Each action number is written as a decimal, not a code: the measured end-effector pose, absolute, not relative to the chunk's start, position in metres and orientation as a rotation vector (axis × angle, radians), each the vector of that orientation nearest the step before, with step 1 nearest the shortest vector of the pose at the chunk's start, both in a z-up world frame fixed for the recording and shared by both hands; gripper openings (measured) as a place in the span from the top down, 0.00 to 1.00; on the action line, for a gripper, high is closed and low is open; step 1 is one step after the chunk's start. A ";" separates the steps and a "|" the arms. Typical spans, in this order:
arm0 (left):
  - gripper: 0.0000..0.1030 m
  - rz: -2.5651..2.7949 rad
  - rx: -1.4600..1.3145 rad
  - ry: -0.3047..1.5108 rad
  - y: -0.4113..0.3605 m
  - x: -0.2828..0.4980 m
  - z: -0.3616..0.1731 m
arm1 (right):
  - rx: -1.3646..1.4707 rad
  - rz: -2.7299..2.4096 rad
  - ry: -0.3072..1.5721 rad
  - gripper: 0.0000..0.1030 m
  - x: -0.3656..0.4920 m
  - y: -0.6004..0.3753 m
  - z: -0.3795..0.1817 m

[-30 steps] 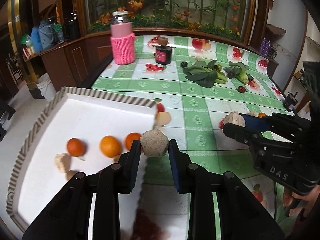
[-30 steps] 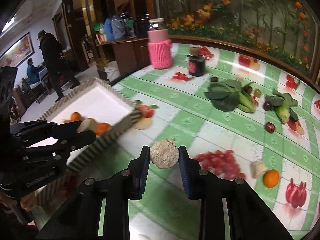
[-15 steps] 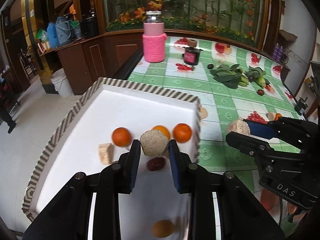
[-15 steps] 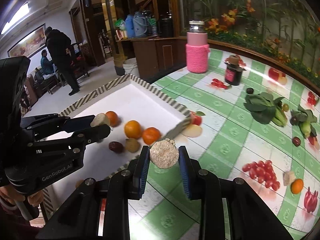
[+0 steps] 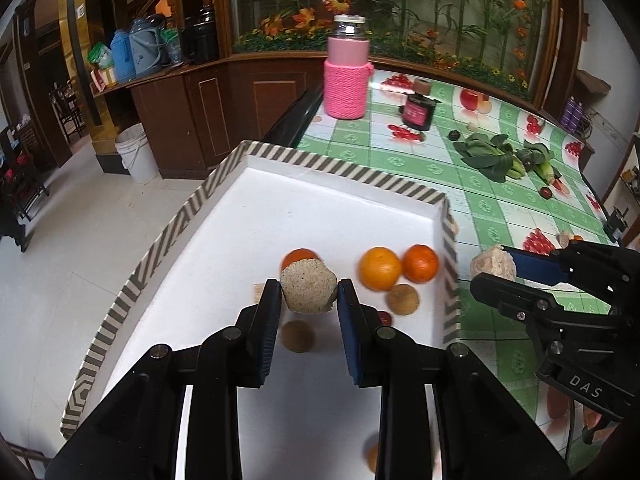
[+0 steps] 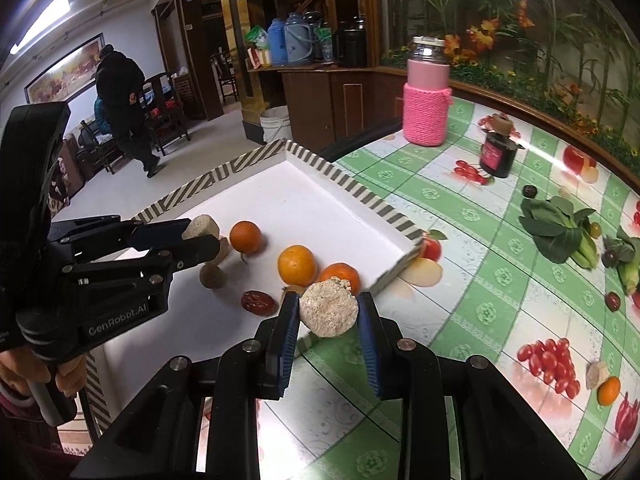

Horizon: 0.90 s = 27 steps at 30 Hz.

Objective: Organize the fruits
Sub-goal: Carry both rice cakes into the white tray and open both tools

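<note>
Both grippers have travelled further over the tray since the earlier frames, each carrying its load. From the left wrist view, the left gripper [image 5: 308, 294] has its two fingers clamped on a rough beige lump [image 5: 307, 287], held above the white floor of the tray [image 5: 340, 174], whose rim is striped grey and cream. From the right wrist view, the right gripper [image 6: 328, 314] is clamped on a second beige lump [image 6: 329, 307], hanging over the tray's near edge where it meets the table.

Inside the tray lie three oranges [image 6: 297, 265], a dark red date [image 6: 258, 302], and a round brown fruit [image 5: 403, 299]. A further brown fruit [image 5: 297, 336] sits below the left gripper's fingers.

Only the right wrist view shows a person in dark clothes [image 6: 122, 110] walking past chairs, a long framed painting on the wall, and a loose orange [image 6: 609, 390] beside a pale chunk on the tablecloth. Only the left wrist view shows the white tiled floor beside the table.

The table [image 6: 480, 312] wears a green checked cloth printed with fruit. On it stand a jar in a pink knitted sleeve [image 5: 346, 80] and a small dark jar [image 5: 418, 110], with leafy greens [image 5: 486, 156] further along. A planter of orange flowers and wooden cabinets line the back; a white bucket [image 5: 136, 152] stands on the floor.
</note>
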<state>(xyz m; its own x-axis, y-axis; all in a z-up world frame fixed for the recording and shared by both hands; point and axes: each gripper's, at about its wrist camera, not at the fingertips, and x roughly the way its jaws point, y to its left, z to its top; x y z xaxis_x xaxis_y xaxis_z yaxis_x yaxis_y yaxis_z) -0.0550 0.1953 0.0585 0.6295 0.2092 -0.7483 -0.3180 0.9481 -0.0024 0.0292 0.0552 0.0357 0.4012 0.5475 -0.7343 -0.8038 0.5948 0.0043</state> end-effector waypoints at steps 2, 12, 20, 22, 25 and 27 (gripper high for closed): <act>0.75 0.308 -0.158 0.845 0.205 -0.054 0.057 | -0.389 0.886 0.768 0.71 0.030 0.061 0.034; 0.75 0.340 -0.218 0.875 0.237 -0.038 0.049 | -0.430 0.901 0.784 0.71 0.053 0.100 0.026; 0.75 0.356 -0.253 0.915 0.255 -0.019 0.037 | -0.443 0.886 0.818 0.71 0.088 0.126 0.013; 0.75 0.359 -0.268 0.926 0.259 -0.017 0.033 | -0.443 0.888 0.835 0.71 0.095 0.131 0.008; 0.75 0.366 -0.271 0.944 0.261 -0.014 0.028 | -0.458 0.892 0.854 0.71 0.101 0.140 -0.001; 0.74 0.371 -0.281 0.957 0.262 -0.013 0.024 | -0.460 0.894 0.871 0.71 0.104 0.144 -0.008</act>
